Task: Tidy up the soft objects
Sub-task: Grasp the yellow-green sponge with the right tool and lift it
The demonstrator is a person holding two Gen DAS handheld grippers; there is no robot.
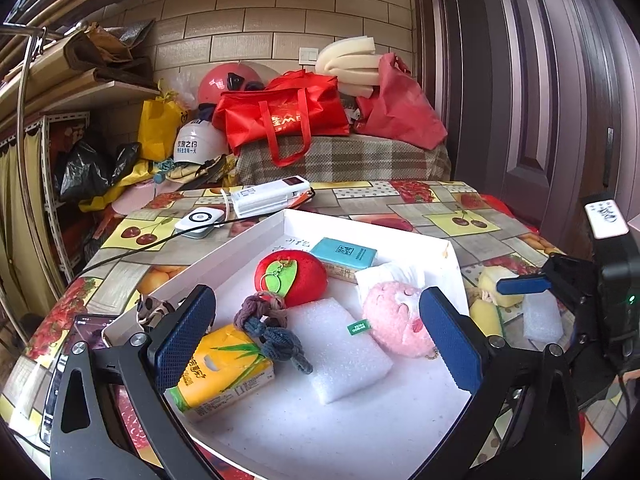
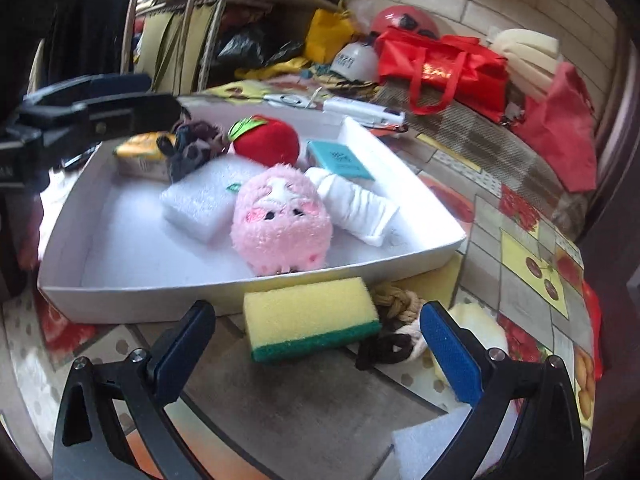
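A white tray (image 1: 256,236) (image 2: 132,292) holds a pink plush (image 1: 394,320) (image 2: 280,216), a red plush apple (image 1: 292,280) (image 2: 268,140), a white foam block (image 1: 340,348) (image 2: 196,200), a knotted fabric rope (image 1: 272,328), a yellow tissue pack (image 1: 220,372), a teal tissue pack (image 1: 344,256) and a rolled white cloth (image 2: 356,208). My left gripper (image 1: 316,344) is open and empty above the tray. My right gripper (image 2: 316,356) is open, low over the table, with a yellow-green sponge (image 2: 308,324) between its fingers, untouched.
Beside the sponge lie a braided rope (image 2: 396,320), a pale yellow soft piece (image 2: 476,328) and a white foam piece (image 2: 432,448). A phone (image 1: 72,356) lies left of the tray. A power bank (image 1: 272,196) and a white device (image 1: 200,220) sit at the table's far side.
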